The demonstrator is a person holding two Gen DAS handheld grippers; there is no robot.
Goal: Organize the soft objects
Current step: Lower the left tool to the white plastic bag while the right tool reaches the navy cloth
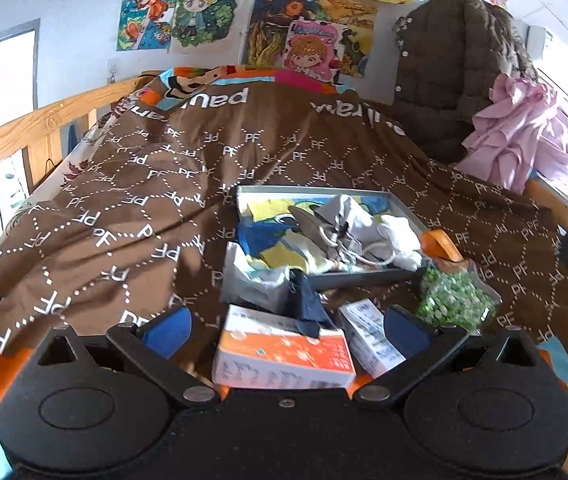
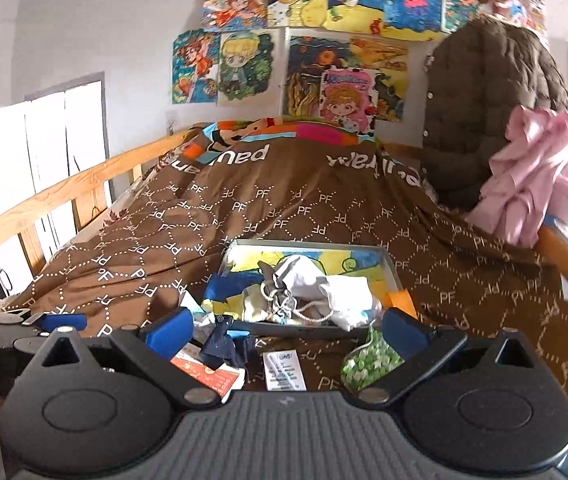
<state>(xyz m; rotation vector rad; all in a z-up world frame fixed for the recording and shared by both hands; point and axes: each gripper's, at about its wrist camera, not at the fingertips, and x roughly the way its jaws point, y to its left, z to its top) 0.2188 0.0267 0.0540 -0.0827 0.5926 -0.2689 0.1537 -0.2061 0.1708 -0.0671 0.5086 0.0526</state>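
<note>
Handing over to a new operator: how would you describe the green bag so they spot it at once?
Find the shallow grey tray on the brown bedspread. Just off its near right corner, beside an orange strap, lies the clear bag of small green pieces. It is the only green, see-through thing; its neighbours are cardboard boxes and dark blue cloth.

Background: brown quilted puffer coat [image 2: 479,120] and pink ruffled garment [image 2: 539,184] heaped at the bed's right corner, cartoon drawings [image 2: 244,64] taped across the white wall, light wooden bed rail [image 1: 24,128] on the left, bright window [image 2: 44,136] behind it.

Black grippers, blue-padded jaws
</note>
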